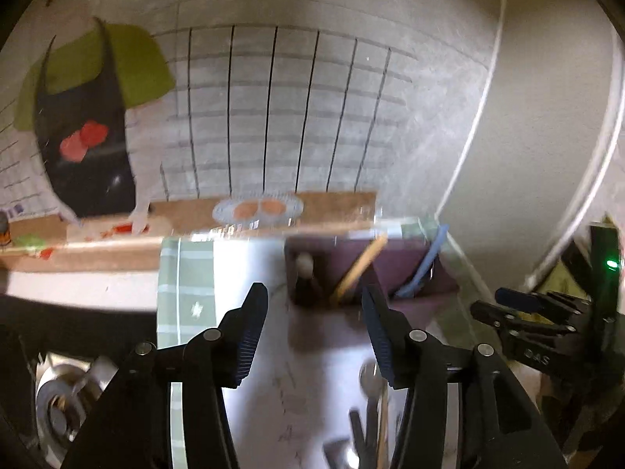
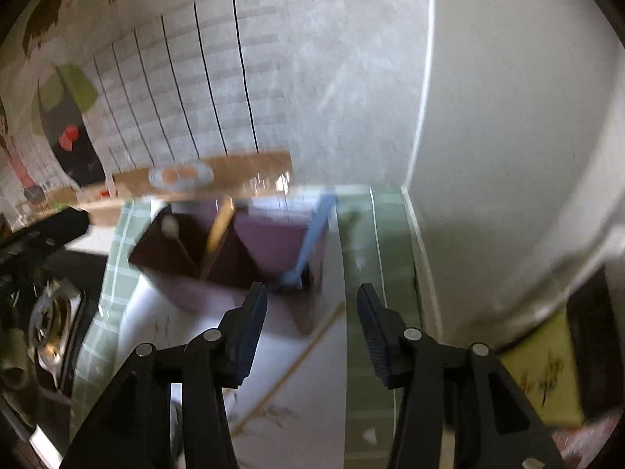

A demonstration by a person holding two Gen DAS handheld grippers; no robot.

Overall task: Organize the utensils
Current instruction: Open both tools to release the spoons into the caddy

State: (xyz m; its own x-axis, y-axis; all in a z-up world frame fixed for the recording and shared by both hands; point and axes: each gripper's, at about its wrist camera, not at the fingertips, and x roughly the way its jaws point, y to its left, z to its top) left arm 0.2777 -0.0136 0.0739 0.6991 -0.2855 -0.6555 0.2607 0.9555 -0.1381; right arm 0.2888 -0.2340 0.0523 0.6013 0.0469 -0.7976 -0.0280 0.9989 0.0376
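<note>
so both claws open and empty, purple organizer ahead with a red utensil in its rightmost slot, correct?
Not quite: the utensil in the rightmost slot is blue, not red, as the right wrist view shows. The rest holds: the left claw and right claw are open and empty, with the purple organizer ahead.

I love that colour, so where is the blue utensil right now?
The blue plastic utensil leans in the right-hand compartment of the purple holder box against the wall, right of the wooden chopstick; the right wrist view shows it too.
</note>
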